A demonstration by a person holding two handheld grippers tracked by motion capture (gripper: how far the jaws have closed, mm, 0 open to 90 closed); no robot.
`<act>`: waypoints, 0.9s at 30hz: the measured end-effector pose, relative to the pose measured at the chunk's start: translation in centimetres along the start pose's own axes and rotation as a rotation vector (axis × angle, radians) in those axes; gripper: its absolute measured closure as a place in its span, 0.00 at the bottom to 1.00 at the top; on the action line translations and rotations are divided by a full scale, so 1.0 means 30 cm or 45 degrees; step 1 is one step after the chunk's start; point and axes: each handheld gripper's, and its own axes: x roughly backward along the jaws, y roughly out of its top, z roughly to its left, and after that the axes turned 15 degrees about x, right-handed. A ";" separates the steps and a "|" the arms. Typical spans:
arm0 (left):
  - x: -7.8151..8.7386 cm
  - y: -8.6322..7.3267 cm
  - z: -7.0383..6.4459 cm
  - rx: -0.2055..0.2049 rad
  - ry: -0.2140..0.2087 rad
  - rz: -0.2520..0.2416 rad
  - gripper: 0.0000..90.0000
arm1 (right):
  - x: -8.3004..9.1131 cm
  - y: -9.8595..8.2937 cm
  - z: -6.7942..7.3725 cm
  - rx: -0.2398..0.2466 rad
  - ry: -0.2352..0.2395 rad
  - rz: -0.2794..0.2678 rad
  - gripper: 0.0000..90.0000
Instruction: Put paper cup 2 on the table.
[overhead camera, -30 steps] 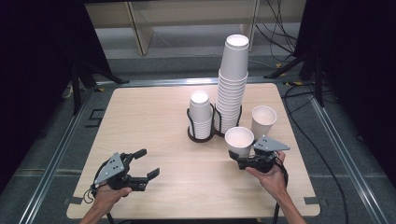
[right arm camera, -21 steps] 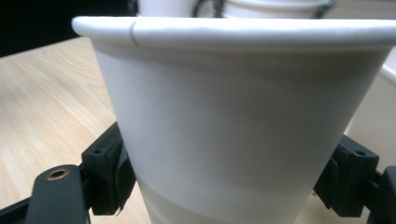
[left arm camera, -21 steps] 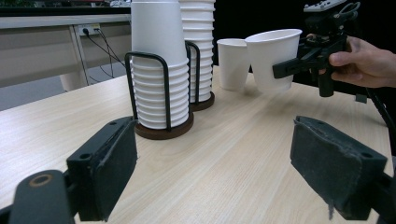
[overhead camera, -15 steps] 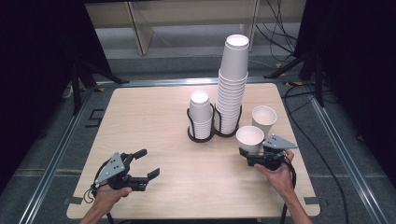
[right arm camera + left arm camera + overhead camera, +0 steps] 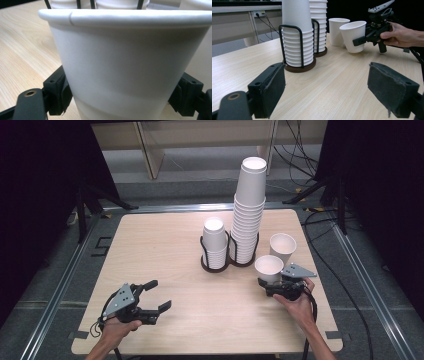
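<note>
A: Right hand-held gripper [image 5: 270, 283] clamps a white paper cup [image 5: 268, 268] low on its wall, one jaw each side. Cup sits at the right of the bench [image 5: 165, 245], near edge side, just beside a second loose cup [image 5: 282, 248] and close to the black wire holder [image 5: 228, 255].

B: Why grip so low?

A: Probably to keep the rim free and the thin wall uncrushed; the base is the stiffest part. In the left gripper view the cup [image 5: 353, 35] looks at or just off the surface; I cannot tell whether it touches.

B: Which way does it point?

A: Mouth up, base down, long axis about vertical, perhaps slightly tipped. Same way up as the tall stack [image 5: 248, 210] and the short stack [image 5: 215, 242] in the holder.

B: And the left hand-held gripper [image 5: 156, 296]?

A: Jaws spread wide, holding nothing, resting at the near left, well apart from the cups. Seemingly waiting its turn.
</note>
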 end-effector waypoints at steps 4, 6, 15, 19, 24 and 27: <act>0.000 0.000 0.000 0.001 -0.002 0.000 0.16 | -0.015 -0.009 0.001 -0.014 0.019 0.033 0.22; -0.001 0.000 0.000 0.000 -0.003 0.000 0.16 | -0.014 -0.009 0.000 -0.005 0.006 0.041 0.22; 0.001 -0.001 -0.001 -0.004 -0.001 0.006 0.16 | -0.006 -0.015 0.000 -0.014 0.019 0.110 0.22; 0.005 0.001 -0.002 -0.009 0.016 0.028 0.16 | -0.007 -0.020 -0.004 -0.006 0.006 0.098 0.21; 0.002 -0.001 -0.002 -0.006 0.003 0.016 0.16 | -0.007 -0.021 0.001 -0.019 0.031 0.126 0.20; 0.000 -0.002 -0.002 -0.005 -0.005 0.007 0.16 | -0.010 -0.024 0.002 -0.011 0.055 0.139 0.18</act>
